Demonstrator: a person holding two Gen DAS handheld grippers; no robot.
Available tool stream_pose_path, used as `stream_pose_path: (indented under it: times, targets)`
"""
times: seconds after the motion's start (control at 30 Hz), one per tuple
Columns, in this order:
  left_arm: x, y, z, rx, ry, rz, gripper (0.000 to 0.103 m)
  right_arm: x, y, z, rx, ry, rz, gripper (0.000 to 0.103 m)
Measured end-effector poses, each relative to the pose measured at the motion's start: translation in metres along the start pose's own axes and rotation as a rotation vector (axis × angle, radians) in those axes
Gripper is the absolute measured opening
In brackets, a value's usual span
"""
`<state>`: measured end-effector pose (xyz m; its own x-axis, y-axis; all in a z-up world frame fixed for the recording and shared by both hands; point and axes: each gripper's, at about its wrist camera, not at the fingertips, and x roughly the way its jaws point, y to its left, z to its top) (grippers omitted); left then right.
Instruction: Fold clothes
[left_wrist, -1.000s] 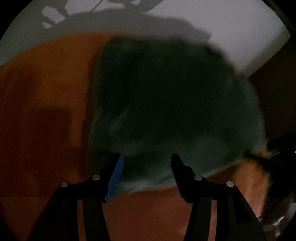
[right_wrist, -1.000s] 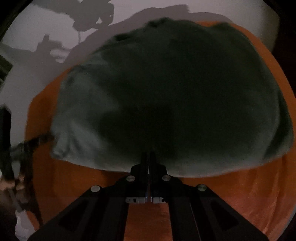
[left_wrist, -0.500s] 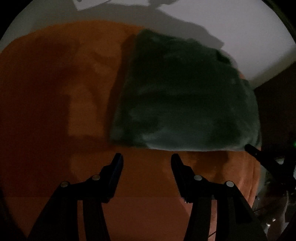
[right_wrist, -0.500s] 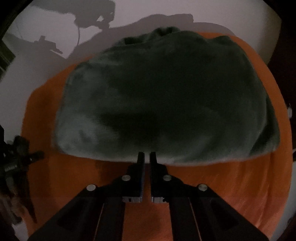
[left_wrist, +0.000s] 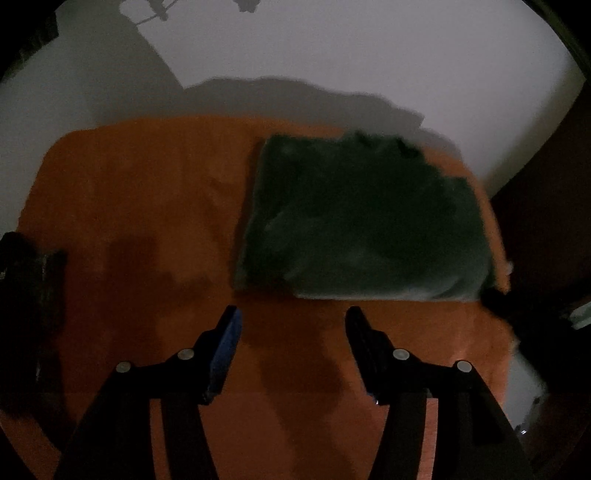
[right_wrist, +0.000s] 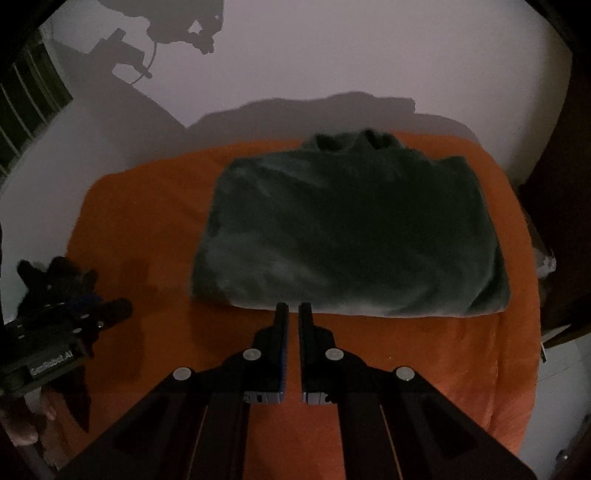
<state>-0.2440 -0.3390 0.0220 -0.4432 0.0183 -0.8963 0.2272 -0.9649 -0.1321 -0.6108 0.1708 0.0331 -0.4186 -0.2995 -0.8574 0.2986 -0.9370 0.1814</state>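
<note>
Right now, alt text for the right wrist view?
A folded dark green fleece garment lies on an orange blanket against a pale wall. The right tongs hover just short of its near edge, nearly shut and empty; the left tongs are at far left.

1. An orange cover (right_wrist: 129, 236) spreads over the whole supporting surface — what lies beneath it cannot be told.
2. The cover's far edge meets a pale wall (right_wrist: 332, 55).
3. A dark green garment (right_wrist: 351, 236), folded into a thick rectangle, lies flat on the cover's right half — its neck end at the far side.
4. The cover's left half is bare fabric, faintly creased.
</note>
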Motion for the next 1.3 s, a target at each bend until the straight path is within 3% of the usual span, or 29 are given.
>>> stream_pose_path:
  times: [0.17,0.33,0.4,0.47,0.53,0.6,0.67,0.77,0.97,1.1,1.23,1.3]
  targets:
    - [-0.073,0.006,-0.011,-0.014,-0.027,0.014,0.060,-0.068,0.029,-0.015,0.009,-0.037,-0.007,0.003]
    - [-0.146,0.014,-0.074,0.115,-0.035,0.083,0.061,-0.158,0.069,-0.065,0.032,-0.100,-0.036,0.006]
    - [-0.168,0.021,-0.099,0.147,-0.053,0.084,0.063,-0.186,0.085,-0.085,0.045,-0.133,-0.032,0.012]
    - [-0.191,0.032,-0.122,0.164,-0.083,0.062,0.068,-0.197,0.104,-0.094,0.012,-0.164,-0.069,0.037]
    - [-0.205,0.044,-0.139,0.151,-0.127,0.061,0.077,-0.206,0.117,-0.107,0.013,-0.200,-0.061,0.040]
    - [-0.200,0.051,-0.146,0.137,-0.113,0.060,0.078,-0.214,0.126,-0.124,0.024,-0.227,-0.033,0.043]
    - [-0.194,0.057,-0.152,0.124,-0.095,0.057,0.078,-0.217,0.131,-0.145,0.031,-0.238,-0.039,0.068]
    - [-0.187,0.063,-0.172,0.155,-0.115,0.028,0.078,-0.219,0.134,-0.169,0.054,-0.272,-0.078,0.088]
    - [-0.168,0.068,-0.248,0.354,-0.197,0.065,0.078,-0.198,0.150,-0.233,-0.042,-0.255,-0.105,0.089]
    - [-0.162,0.089,-0.302,0.282,-0.247,0.014,0.078,-0.189,0.158,-0.280,-0.026,-0.272,-0.102,0.090]
    - [-0.142,0.100,-0.343,0.221,-0.143,0.029,0.078,-0.181,0.159,-0.333,0.022,-0.253,-0.127,0.094]
    - [-0.142,0.109,-0.369,0.211,-0.115,-0.020,0.078,-0.179,0.157,-0.366,0.038,-0.213,-0.144,0.094]
